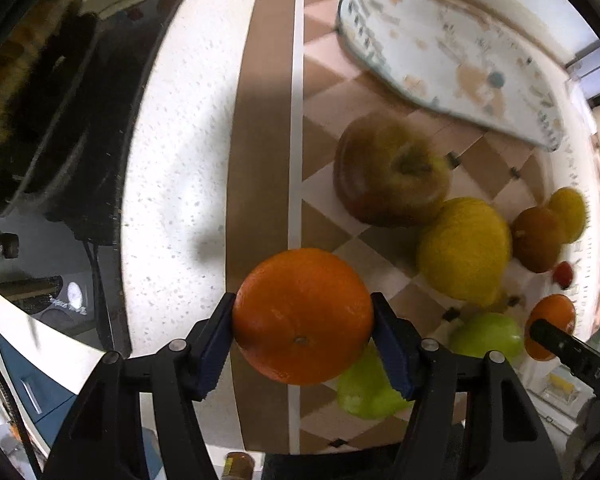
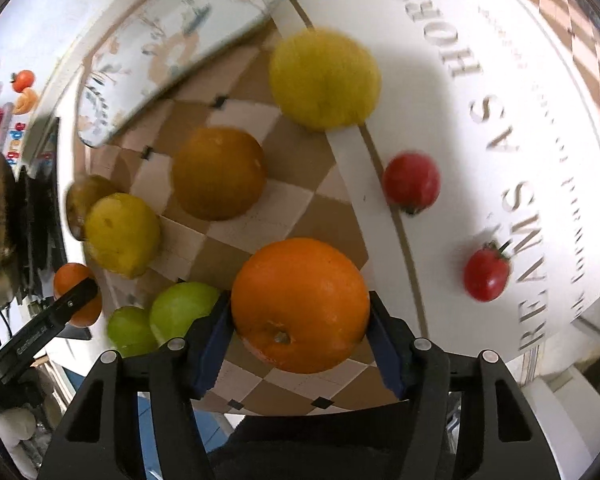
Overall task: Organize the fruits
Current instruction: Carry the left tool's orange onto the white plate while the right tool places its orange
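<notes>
Between each gripper's blue pads sits a round orange: left gripper (image 1: 302, 344) and right gripper (image 2: 300, 336) both pinching, patterned oval tray (image 2: 172, 56) at eleven o'clock.

Both fisheye cameras sit just behind their own fingers and look steeply down, close over the counter (image 1: 172, 184). The left wrist view faces the checkered cloth (image 1: 324, 216) from its edge, fruit to its right. The right wrist view hangs over the cloth's middle. Both share the patterned tray (image 1: 452, 60), the big lemon (image 1: 464, 252) and the green apples (image 2: 184, 308).
</notes>
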Demonstrator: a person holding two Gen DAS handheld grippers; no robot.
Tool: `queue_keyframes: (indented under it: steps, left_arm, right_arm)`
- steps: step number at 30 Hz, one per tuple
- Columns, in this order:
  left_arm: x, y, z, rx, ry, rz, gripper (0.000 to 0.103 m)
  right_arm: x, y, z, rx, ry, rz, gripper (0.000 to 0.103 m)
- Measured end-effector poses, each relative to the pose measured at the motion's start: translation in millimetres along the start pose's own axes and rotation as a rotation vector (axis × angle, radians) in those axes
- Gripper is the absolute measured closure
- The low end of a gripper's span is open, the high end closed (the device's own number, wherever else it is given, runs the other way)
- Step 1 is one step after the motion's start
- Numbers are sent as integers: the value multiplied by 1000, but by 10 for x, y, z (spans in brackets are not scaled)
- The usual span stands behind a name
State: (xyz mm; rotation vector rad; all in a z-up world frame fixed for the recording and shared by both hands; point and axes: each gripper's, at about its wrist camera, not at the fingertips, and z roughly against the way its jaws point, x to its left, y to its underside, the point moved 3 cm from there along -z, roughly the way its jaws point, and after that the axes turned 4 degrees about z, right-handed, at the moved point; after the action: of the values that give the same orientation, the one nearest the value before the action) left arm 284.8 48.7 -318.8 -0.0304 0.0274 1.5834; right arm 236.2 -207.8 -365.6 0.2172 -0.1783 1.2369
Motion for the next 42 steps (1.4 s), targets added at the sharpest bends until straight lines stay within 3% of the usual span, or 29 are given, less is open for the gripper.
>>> queue_keyframes:
  steps: [6, 11, 14, 18, 23, 30, 38, 42]
  left_arm:
    - [-204, -201, 741, -98, 97, 6, 40]
    - [-579, -796, 981, -134, 166, -2, 40]
    - [-759, -1209, 832, -126, 158, -1, 40]
    - [-883, -1778, 448, -54, 165, 33, 40]
    - [-956, -2152, 39, 47, 182, 82, 40]
    - [-1015, -2292, -281, 135, 191, 117, 40]
    - [-1035, -2221, -520, 199, 180, 135, 39]
    - [-1016, -2212, -560, 211, 171, 159, 39]
  right_arm:
    - [216, -313, 517, -75, -67, 84, 38]
    - [497, -936, 633, -114, -79, 160, 38]
    - [619, -1410, 539, -96, -78, 193, 38]
    - [798, -1912, 271, -73, -27, 257, 38]
    - [886, -2335, -3, -28, 11, 292, 38]
    - [961, -2616, -198, 23, 32, 362, 37]
    - [1047, -2667, -253, 59, 44, 416, 36]
    - [1048, -2692, -197, 68, 30, 411, 11]
